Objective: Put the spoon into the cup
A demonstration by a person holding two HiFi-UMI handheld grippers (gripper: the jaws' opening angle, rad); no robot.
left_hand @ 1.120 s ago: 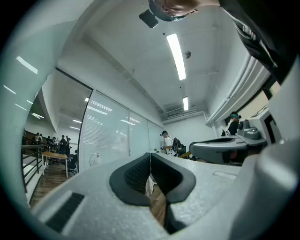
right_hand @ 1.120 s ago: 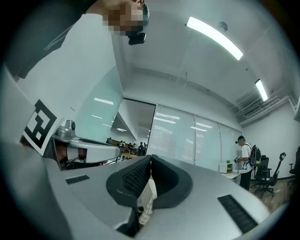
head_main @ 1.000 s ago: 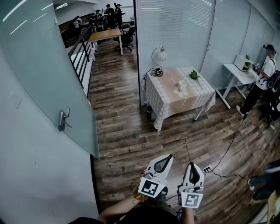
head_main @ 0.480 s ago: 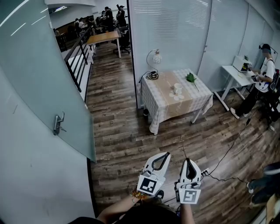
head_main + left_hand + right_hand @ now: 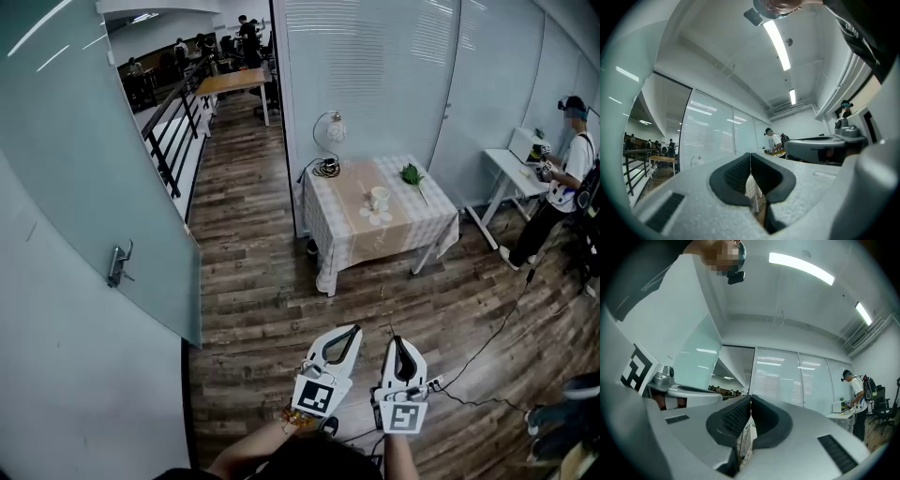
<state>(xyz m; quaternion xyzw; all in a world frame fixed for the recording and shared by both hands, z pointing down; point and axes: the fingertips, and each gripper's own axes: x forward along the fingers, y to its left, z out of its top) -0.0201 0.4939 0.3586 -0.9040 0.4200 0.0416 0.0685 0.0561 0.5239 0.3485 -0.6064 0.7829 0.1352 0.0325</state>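
Approach stage: both claws shut, nothing between them.
Left gripper (image 5: pixel 352 332) and right gripper (image 5: pixel 396 341) held low and near, side by side, probably just for walking over. Cup (image 5: pixel 379 197) on far checked table (image 5: pixel 342 227); spoon too small to locate.

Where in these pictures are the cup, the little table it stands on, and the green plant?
cup (image 5: pixel 379 196), head view, on its white side.
table (image 5: pixel 347 236), head view, on the checked cloth near its front edge.
green plant (image 5: pixel 411 174), head view, on its leaves.
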